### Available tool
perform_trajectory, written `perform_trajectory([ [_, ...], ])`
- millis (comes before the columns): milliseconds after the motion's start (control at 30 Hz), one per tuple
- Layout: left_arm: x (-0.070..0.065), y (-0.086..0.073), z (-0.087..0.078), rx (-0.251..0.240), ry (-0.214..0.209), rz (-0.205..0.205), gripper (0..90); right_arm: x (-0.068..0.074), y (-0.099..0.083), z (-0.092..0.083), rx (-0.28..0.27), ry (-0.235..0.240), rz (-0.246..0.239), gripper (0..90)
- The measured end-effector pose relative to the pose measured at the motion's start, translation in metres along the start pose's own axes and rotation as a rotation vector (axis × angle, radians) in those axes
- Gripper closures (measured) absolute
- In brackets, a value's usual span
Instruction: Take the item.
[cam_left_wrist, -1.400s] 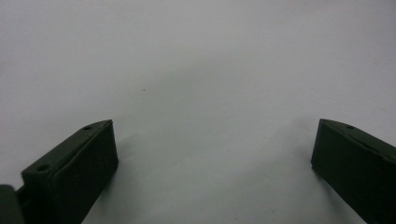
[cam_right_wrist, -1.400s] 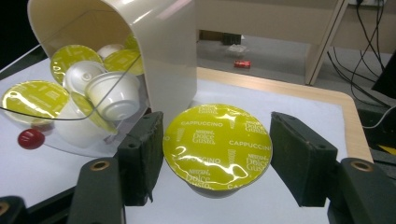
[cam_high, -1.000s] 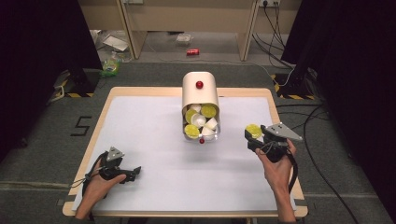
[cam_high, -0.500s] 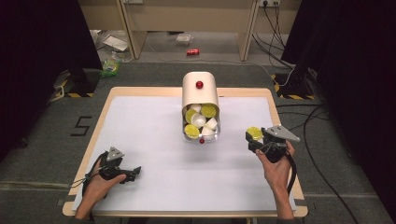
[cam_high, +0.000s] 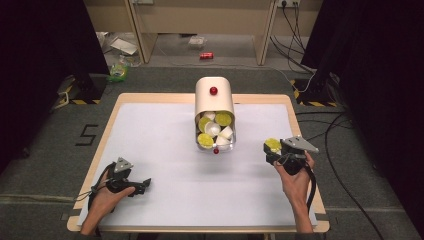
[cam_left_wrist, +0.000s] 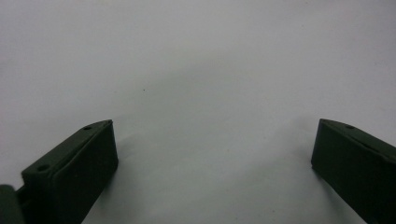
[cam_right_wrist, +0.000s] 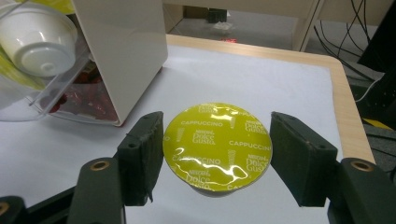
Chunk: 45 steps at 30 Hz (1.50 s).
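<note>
My right gripper is shut on a coffee capsule with a yellow-green foil lid, held just above the white table at the right. In the right gripper view the capsule sits lid up between the two black pads, with the right gripper pointed toward the dispenser. The cream dispenser with a red knob stands at the table's middle back; its clear drawer is pulled out and holds several capsules. My left gripper rests open at the front left, and the left gripper has bare table between its jaws.
The white table top has a wooden rim. Cables run on the floor at the right. A red can and litter lie on the floor behind the table.
My right gripper has sunk a little toward the table with the capsule still in it. The left gripper has kept still.
</note>
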<state>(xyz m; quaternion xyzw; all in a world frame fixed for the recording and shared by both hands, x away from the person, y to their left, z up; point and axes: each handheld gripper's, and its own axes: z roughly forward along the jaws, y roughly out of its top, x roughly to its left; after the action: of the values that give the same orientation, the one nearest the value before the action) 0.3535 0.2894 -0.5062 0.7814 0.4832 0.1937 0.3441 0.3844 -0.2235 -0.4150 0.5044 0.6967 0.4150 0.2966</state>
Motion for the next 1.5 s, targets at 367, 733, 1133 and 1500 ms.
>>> perform_trajectory([
  [367, 0.000, 0.000, 0.000, 0.001, 0.000, 0.001, 0.0, -0.005, -0.008, 0.007, 0.020, -0.013, 0.004, 37.4],
  [733, 0.000, 0.000, 0.000, 0.001, 0.000, 0.000, 0.0, -0.007, -0.013, 0.011, 0.037, -0.019, 0.007, 37.4],
  [1133, 0.000, 0.000, 0.000, 0.000, 0.000, 0.000, 0.0, -0.010, -0.018, 0.016, 0.058, -0.027, 0.012, 37.4],
  [1500, 0.000, 0.000, 0.000, 0.000, 0.000, 0.000, 0.0, -0.011, -0.024, 0.021, 0.080, -0.033, 0.009, 37.4],
])
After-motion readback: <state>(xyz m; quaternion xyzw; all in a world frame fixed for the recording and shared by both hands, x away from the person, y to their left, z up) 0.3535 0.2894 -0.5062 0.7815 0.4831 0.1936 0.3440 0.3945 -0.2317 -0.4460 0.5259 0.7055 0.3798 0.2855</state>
